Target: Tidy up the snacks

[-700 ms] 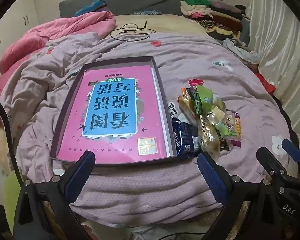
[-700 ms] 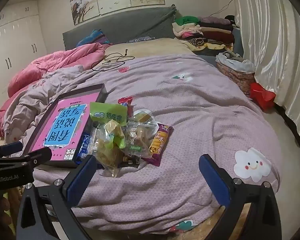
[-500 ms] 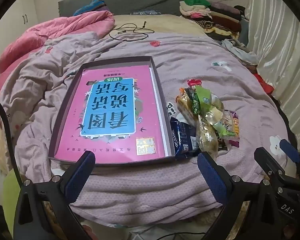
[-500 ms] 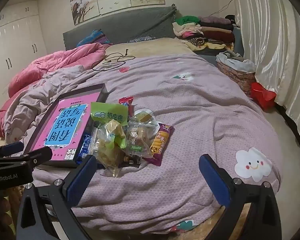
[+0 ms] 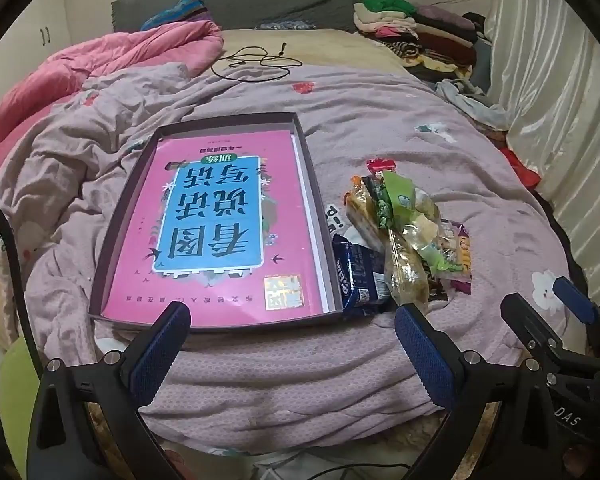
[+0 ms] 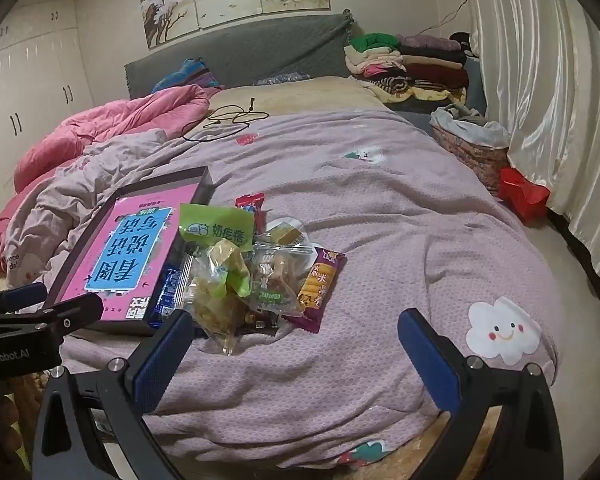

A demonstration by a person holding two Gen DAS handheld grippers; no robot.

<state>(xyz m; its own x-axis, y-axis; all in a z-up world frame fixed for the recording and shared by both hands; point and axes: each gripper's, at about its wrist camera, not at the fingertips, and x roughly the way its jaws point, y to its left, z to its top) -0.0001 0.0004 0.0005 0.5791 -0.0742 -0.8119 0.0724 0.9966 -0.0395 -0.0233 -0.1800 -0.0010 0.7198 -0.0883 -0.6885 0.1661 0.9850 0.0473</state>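
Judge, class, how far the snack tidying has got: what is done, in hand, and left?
Done: nothing; the box holds only a pink book. In hand: nothing; the left gripper and right gripper hover open and empty. Left: the whole snack pile lying on the quilt beside the box.

Readable stuff here, mostly upside down from the cameras: the pink book (image 5: pixel 220 236) lying in the shallow box has big characters 看图说话写话 on its blue panel, with a small green tag 训练 at the panel's far edge. The smaller lines on the cover are too tiny to make out.

The green snack packet (image 6: pixel 217 229) on the pile says 奶疙瘩, also inverted. The purple packet (image 6: pixel 320 286) has yellow characters I can't read for sure.

The left tongs (image 6: pixel 4 354) body shows "GenRobot.AI", partly cut off. The right tongs (image 5: pixel 568 416) body shows "DAS".
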